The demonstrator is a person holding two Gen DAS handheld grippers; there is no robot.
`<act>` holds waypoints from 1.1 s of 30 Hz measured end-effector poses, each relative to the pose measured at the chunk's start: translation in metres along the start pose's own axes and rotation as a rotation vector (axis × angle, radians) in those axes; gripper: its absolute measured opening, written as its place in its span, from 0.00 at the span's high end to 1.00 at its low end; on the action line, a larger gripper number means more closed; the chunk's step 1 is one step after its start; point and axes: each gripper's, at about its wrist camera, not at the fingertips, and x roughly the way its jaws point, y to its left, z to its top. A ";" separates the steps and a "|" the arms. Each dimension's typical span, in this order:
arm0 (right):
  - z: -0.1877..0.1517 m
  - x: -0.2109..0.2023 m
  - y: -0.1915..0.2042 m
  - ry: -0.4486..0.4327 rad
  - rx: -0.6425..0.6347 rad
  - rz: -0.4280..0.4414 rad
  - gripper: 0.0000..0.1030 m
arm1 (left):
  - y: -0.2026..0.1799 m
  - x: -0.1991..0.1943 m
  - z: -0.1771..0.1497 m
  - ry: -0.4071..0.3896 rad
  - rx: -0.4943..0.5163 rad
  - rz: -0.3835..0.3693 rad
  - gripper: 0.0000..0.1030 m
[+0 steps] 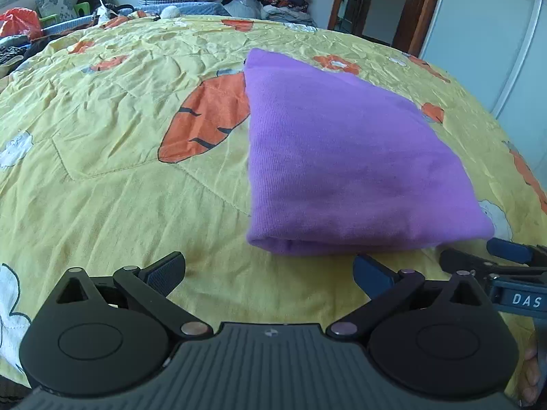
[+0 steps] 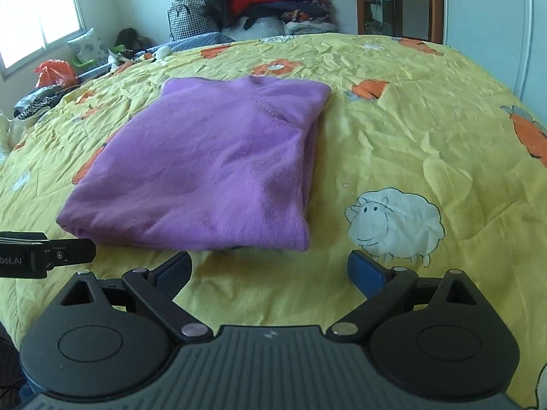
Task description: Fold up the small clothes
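Note:
A purple knit garment [image 1: 345, 157] lies folded into a thick rectangle on the yellow bedspread [image 1: 112, 188]. It also shows in the right wrist view [image 2: 205, 167], with its neckline at the far side. My left gripper [image 1: 270, 273] is open and empty, just in front of the garment's near folded edge. My right gripper [image 2: 270, 270] is open and empty, just in front of the garment's near right corner. The right gripper's fingers [image 1: 506, 251] show at the right edge of the left wrist view, and the left gripper's finger [image 2: 68, 251] at the left edge of the right wrist view.
The bedspread [image 2: 410, 130] has carrot, flower and sheep prints. A pile of clothes and a checked bag [image 2: 259, 3] stand beyond the far edge. A red bag [image 2: 54, 71] and clutter lie at the far left. A doorway [image 2: 396, 0] and a white wardrobe [image 1: 485, 34] stand at the right.

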 end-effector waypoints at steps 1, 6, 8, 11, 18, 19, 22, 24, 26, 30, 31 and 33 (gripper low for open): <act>0.000 0.001 0.002 0.002 -0.004 -0.005 0.04 | 0.000 0.000 0.000 0.002 0.002 -0.003 0.00; 0.001 0.007 0.013 0.007 -0.032 -0.014 0.01 | 0.002 0.001 -0.001 0.004 -0.006 0.000 0.00; 0.001 0.009 0.018 0.005 -0.049 -0.033 0.01 | 0.003 0.002 -0.002 0.004 -0.013 0.004 0.00; 0.001 0.013 0.023 0.003 -0.073 -0.056 0.00 | 0.003 0.006 -0.004 0.013 -0.007 0.007 0.00; -0.004 0.018 0.030 -0.038 -0.095 -0.089 0.00 | -0.015 0.011 -0.010 0.011 0.072 0.084 0.00; -0.005 0.018 0.029 -0.041 -0.094 -0.088 0.00 | -0.015 0.012 -0.009 0.015 0.072 0.087 0.00; -0.004 0.019 0.029 -0.049 -0.094 -0.088 0.00 | -0.015 0.014 -0.008 0.013 0.054 0.096 0.00; -0.003 0.020 0.029 -0.049 -0.091 -0.093 0.00 | -0.015 0.013 -0.007 0.013 0.041 0.098 0.00; -0.002 0.020 0.030 -0.048 -0.088 -0.096 0.00 | -0.015 0.013 -0.007 0.010 0.030 0.101 0.00; -0.003 0.020 0.031 -0.050 -0.078 -0.108 0.00 | -0.015 0.012 -0.007 0.013 0.016 0.098 0.00; -0.004 0.020 0.031 -0.051 -0.078 -0.110 0.00 | -0.015 0.012 -0.008 0.012 0.017 0.097 0.00; -0.005 0.019 0.032 -0.051 -0.084 -0.109 0.00 | -0.015 0.011 -0.008 0.016 0.028 0.098 0.00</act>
